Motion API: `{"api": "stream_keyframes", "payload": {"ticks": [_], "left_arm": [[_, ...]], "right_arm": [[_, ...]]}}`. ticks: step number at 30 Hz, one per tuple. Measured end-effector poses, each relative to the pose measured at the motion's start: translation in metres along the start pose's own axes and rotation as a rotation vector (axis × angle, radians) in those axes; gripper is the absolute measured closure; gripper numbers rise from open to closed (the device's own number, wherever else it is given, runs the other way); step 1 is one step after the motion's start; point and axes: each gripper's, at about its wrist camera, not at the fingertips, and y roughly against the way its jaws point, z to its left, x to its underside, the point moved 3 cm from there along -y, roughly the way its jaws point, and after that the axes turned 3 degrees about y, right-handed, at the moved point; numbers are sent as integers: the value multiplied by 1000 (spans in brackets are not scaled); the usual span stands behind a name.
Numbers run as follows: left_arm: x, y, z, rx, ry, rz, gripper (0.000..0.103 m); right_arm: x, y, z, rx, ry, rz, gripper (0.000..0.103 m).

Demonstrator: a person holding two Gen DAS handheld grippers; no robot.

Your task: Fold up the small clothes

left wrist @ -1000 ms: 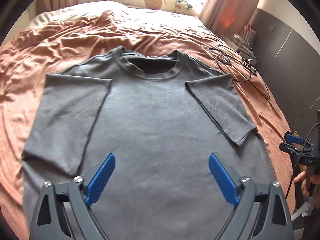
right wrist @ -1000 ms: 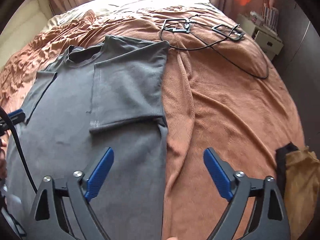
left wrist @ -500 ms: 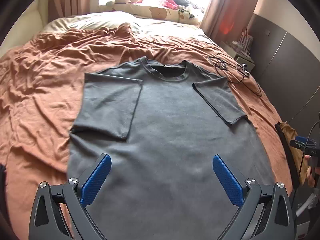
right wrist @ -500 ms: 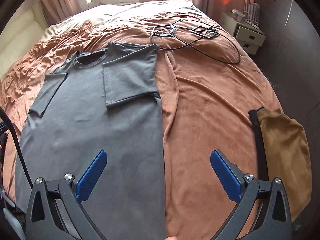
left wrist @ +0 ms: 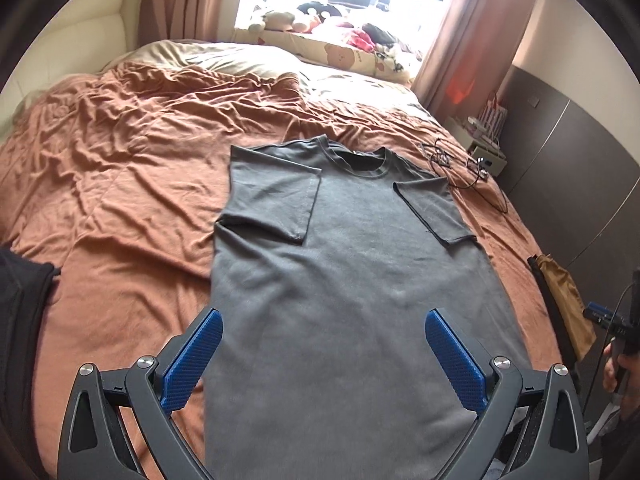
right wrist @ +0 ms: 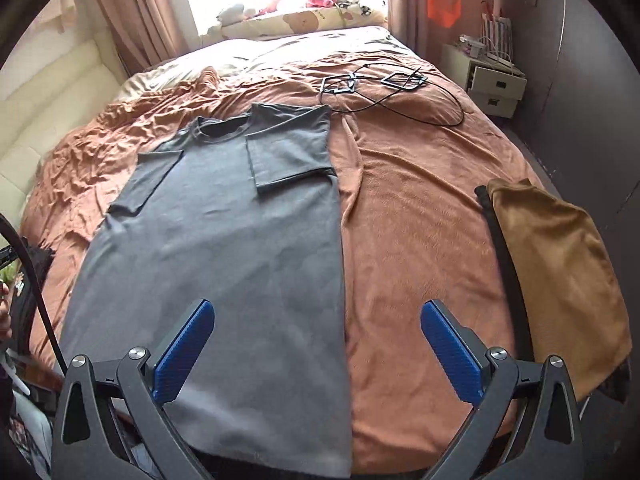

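Bed: covered by a rumpled rust-orange blanket, pillows at the far end.
Grey T-shirt: laid flat lengthwise on the blanket, collar toward the pillows, both short sleeves folded inward onto the chest (hem at the near bed edge).
Brown cloth: draped at the bed's right side, well apart from the shirt.
Black cable: coiled on the blanket beyond the shirt's right shoulder.
Left gripper: jaws spread wide, empty, above the shirt's lower half.
Right gripper: jaws likewise wide apart, empty, straddling the shirt's right edge.
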Motion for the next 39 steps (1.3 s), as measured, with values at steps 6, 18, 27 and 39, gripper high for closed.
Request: {"api": "stream_keyframes", "payload": {"ticks": [6,18,27,39], "left_arm": [[32,37,21,-2,27,-24,2],[100,86,59,-16,132,-40,5],[145,111,82,-11,220,-63,9],[202,109,112,-18,307,-81,9]], "right_arm": [[36,19,-6,-23,-14,-14,1],[83,52,4,-40,-15,-37,1],[107,81,-9,-73,-86,-86,1],[158,93,-32,-106,-191,-141,1]]}}
